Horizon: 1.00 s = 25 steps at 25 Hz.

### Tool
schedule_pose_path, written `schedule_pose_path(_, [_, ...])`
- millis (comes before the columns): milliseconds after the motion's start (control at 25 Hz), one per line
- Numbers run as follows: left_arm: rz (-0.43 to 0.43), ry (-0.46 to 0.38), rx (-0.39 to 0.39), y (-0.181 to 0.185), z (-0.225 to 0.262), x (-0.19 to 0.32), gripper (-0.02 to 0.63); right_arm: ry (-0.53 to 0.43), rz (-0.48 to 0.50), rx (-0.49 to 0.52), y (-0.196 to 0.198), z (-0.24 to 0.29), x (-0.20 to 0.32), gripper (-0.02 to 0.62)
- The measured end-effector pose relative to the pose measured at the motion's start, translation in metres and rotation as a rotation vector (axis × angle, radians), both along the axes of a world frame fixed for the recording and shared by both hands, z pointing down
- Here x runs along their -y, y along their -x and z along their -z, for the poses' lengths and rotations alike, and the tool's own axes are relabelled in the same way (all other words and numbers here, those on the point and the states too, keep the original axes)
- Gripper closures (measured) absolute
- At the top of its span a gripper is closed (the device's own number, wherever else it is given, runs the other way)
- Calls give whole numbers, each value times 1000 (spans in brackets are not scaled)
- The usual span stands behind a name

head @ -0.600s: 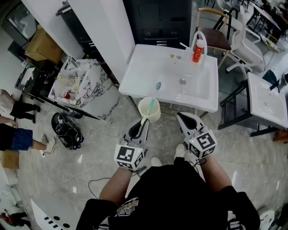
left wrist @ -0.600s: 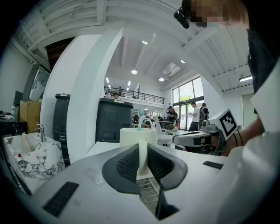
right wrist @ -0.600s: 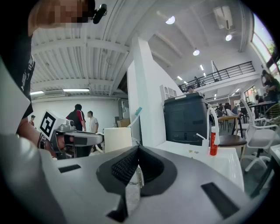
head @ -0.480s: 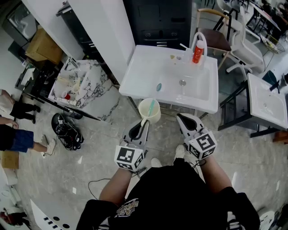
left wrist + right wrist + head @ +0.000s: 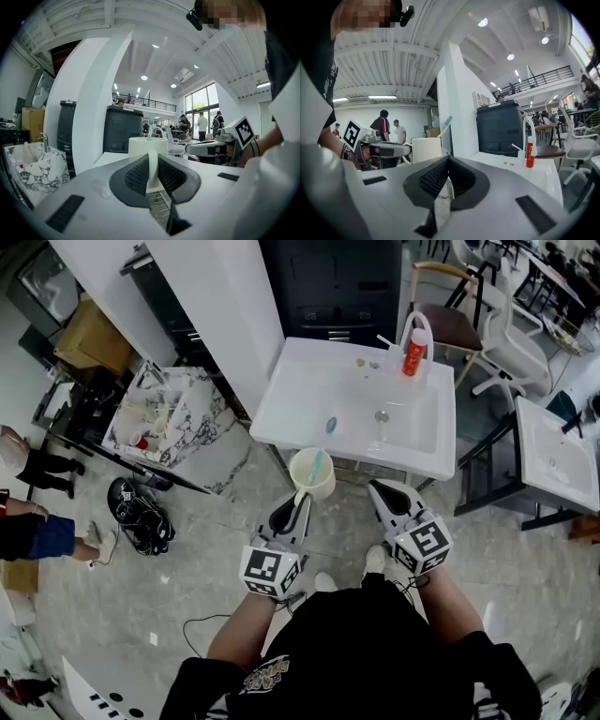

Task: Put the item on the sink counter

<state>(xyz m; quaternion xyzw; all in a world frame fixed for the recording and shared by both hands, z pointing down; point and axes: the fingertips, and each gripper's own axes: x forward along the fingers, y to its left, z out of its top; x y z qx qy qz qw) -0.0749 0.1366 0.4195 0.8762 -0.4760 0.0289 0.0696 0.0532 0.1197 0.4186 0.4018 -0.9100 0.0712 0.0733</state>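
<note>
Left tongs are held low ahead of the torso, pointing forward and slightly inward, with the left marker cube at the end nearest the body. Their jaws are closed on the handle of a cup; the left gripper view shows the handle pinched upright between the pads. Right tongs are level with the left pair, near it but apart, also angled inward, right marker cube toward the wrist. Their jaws are brought together with nothing between them. Left forearm and right forearm are bare, both extended forward from the body.
</note>
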Motion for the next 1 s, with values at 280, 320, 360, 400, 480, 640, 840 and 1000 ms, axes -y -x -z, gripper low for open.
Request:
schedule_pose_path(280, [4,-4,-3,7,1,0,565,-2,8,-9,9,1,1,541])
schedule_pose_path(320, [5,-4,-4,9,1,0,565,-2,7,-10,10,1,2,541])
schedule_pose_path(360, [6,-5,-4,10,1,0,565,-1,7,-11,12,1,2,541])
schedule_pose_path(400, [7,-5,-5,12,0,0,565,-1,7,-12,13,0,3,541])
schedule_pose_path(480, [9,-8,-5,16,1,0,565,-3,9,-13,16,1,2,541])
schedule_pose_path(640, [9,-11,-6,24,1,-3,565,-5,8,-12,25,2,0,541])
schedule_pose_path(840, [6,-11,-4,38,0,-7,565,-8,2,-8,39,3,-2,541])
schedule_pose_path(1000, [0,-12,3,50,-1,-10,565,-14,-7,-7,48,4,-5,541])
